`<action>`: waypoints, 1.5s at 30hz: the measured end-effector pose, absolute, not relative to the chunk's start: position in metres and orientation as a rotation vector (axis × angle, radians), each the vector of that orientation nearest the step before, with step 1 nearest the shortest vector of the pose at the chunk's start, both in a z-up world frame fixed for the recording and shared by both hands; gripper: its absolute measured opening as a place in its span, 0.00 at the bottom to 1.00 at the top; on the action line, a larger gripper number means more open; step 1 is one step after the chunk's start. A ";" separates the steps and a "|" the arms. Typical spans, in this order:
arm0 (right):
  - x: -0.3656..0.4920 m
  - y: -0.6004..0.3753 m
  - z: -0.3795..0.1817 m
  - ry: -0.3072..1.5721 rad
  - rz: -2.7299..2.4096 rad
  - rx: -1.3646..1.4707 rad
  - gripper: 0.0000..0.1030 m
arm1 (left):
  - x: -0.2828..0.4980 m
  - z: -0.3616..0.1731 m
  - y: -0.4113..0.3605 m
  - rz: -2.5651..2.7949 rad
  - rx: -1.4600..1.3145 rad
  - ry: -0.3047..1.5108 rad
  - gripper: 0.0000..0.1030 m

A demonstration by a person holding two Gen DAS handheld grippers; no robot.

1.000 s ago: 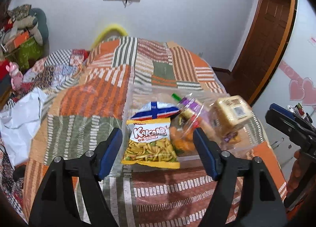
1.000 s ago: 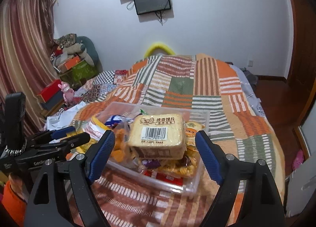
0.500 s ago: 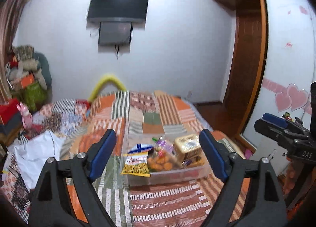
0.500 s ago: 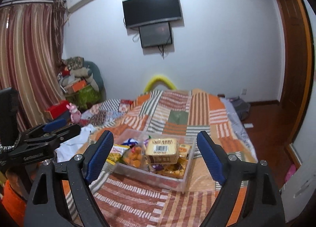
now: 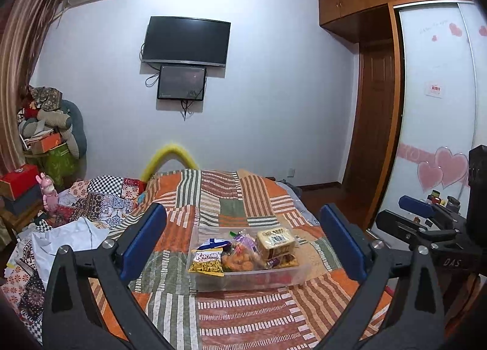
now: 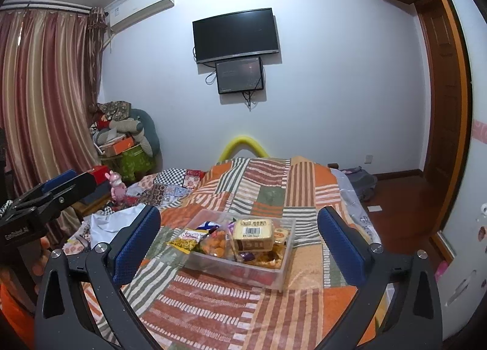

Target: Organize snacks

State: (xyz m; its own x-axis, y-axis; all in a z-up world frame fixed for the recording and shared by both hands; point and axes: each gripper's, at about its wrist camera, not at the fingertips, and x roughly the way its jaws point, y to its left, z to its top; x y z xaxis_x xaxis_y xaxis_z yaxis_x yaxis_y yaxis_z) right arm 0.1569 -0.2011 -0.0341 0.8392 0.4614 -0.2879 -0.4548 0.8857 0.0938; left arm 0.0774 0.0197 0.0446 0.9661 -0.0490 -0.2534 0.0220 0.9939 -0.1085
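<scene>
Left wrist view: the left gripper (image 5: pixel 243 242) has drawn back from the clear plastic bin (image 5: pixel 249 277), which now looks smaller than a second ago; its jaws stand wide and hold nothing. The bin sits on the patchwork bedspread (image 5: pixel 243 319) and holds a yellow Kakaari chip bag (image 5: pixel 207 263) at its left end, an orange snack bag (image 5: pixel 240 258) mid-bin and a bread pack (image 5: pixel 275 240) at its right.

Right wrist view: the right gripper (image 6: pixel 239 246) has likewise retreated from the bin (image 6: pixel 243 271), jaws wide and empty. The bread pack (image 6: pixel 254 234) lies on top of the other snacks.

Both claws (image 5: pixel 243 242) (image 6: pixel 239 243) wide apart, empty.
</scene>
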 end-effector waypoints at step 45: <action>0.148 -0.202 -0.037 0.299 0.471 0.016 1.00 | 0.080 0.029 0.013 -0.023 -0.096 0.305 1.00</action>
State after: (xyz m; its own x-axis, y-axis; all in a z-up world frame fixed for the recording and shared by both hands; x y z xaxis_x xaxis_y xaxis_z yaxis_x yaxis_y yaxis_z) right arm 0.1482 -0.2019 -0.0367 0.8485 0.4489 -0.2804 -0.4441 0.8920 0.0842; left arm 0.0801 0.0126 0.0289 0.9536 -0.0375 -0.2986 0.0086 0.9952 -0.0975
